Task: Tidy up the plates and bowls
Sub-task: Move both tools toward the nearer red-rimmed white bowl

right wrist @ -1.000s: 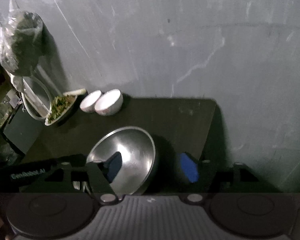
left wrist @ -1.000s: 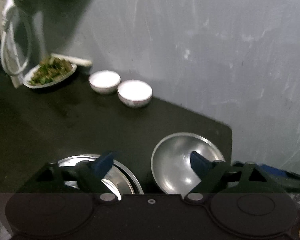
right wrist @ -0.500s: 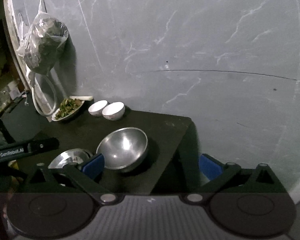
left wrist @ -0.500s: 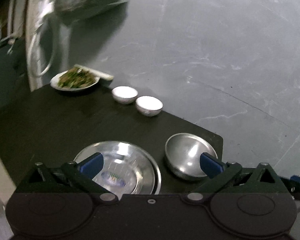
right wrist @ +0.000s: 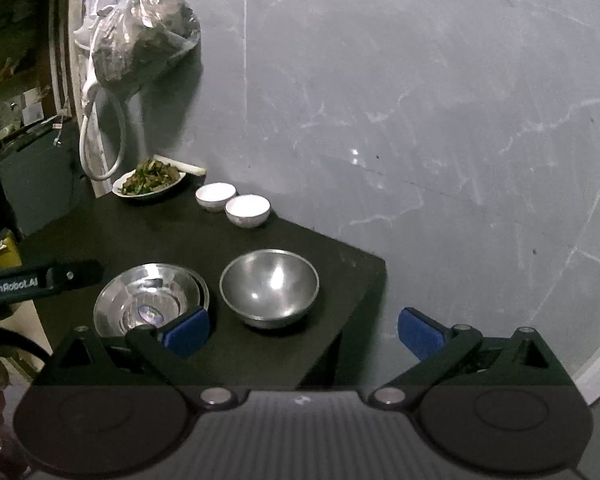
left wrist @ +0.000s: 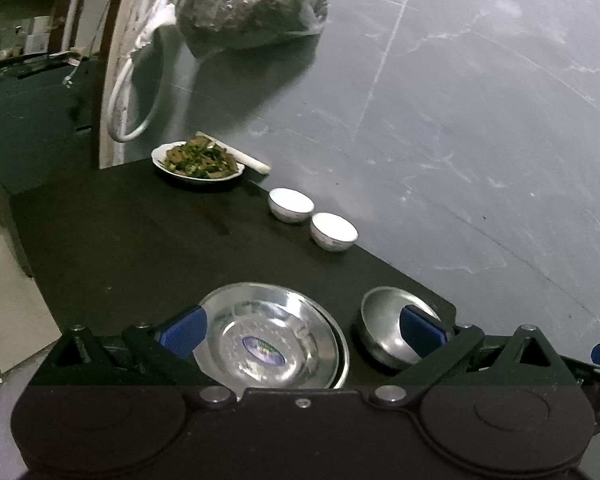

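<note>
A steel plate [left wrist: 268, 340] [right wrist: 148, 304] lies at the near edge of a black table [left wrist: 140, 240], apparently on a second plate. A steel bowl [left wrist: 387, 332] [right wrist: 270, 286] stands to its right near the table's corner. Two white bowls [left wrist: 292, 204] [left wrist: 333, 232] [right wrist: 216, 196] [right wrist: 247, 210] stand side by side by the wall. My left gripper [left wrist: 301, 332] is open and empty, above and short of the plate. My right gripper [right wrist: 301, 330] is open and empty, short of the steel bowl.
A plate of cooked greens [left wrist: 198, 160] [right wrist: 150, 178] sits at the table's far end with a white stick behind it. A plastic bag [left wrist: 252, 4] [right wrist: 140, 48] and a white hose [left wrist: 128, 92] hang on the grey wall. The table's right edge [right wrist: 363, 296] drops to the floor.
Both grippers have pulled up and back from the dishes. The right gripper, which straddled the steel bowl's rim, is now clear of it. The bowl stands on the table.
</note>
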The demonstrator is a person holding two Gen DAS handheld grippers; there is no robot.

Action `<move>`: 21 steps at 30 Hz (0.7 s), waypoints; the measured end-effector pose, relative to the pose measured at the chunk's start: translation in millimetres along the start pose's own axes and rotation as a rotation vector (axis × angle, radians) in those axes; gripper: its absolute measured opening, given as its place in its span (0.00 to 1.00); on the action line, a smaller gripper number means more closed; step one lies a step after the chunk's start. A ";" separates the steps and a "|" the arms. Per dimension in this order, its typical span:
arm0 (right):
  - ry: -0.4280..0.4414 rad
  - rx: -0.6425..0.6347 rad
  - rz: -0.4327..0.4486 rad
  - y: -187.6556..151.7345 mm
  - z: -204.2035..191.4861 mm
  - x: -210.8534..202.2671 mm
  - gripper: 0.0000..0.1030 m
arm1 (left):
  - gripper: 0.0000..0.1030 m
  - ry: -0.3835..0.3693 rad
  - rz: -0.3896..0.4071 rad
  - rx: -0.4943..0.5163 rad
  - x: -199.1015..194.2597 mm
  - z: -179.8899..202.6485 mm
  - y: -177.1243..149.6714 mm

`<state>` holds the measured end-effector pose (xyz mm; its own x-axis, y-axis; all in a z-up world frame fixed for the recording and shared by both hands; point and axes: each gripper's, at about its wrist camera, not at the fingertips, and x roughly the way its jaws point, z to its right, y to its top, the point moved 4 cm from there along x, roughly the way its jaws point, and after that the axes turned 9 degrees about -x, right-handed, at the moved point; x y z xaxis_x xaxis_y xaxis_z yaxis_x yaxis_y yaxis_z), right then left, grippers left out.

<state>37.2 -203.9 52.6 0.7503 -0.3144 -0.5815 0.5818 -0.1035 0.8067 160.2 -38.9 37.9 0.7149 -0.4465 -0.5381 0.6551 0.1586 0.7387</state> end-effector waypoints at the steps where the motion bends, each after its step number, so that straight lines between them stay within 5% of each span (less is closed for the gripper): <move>1: 0.004 -0.006 0.002 2.6 0.8 1.9 1.00 | 0.99 0.009 0.002 -0.002 3.9 1.4 3.3; 10: 0.104 -0.036 0.012 37.1 29.4 81.9 1.00 | 0.99 0.211 0.016 -0.006 61.3 18.9 37.1; 21: 0.428 -0.003 -0.059 90.1 59.9 242.2 1.00 | 0.99 0.370 -0.065 -0.117 152.8 39.2 88.8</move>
<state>252.5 -345.9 -9.3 0.7779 0.1120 -0.6183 0.6281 -0.1066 0.7708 318.0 -127.6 37.2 0.6970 -0.1145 -0.7078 0.7099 0.2495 0.6587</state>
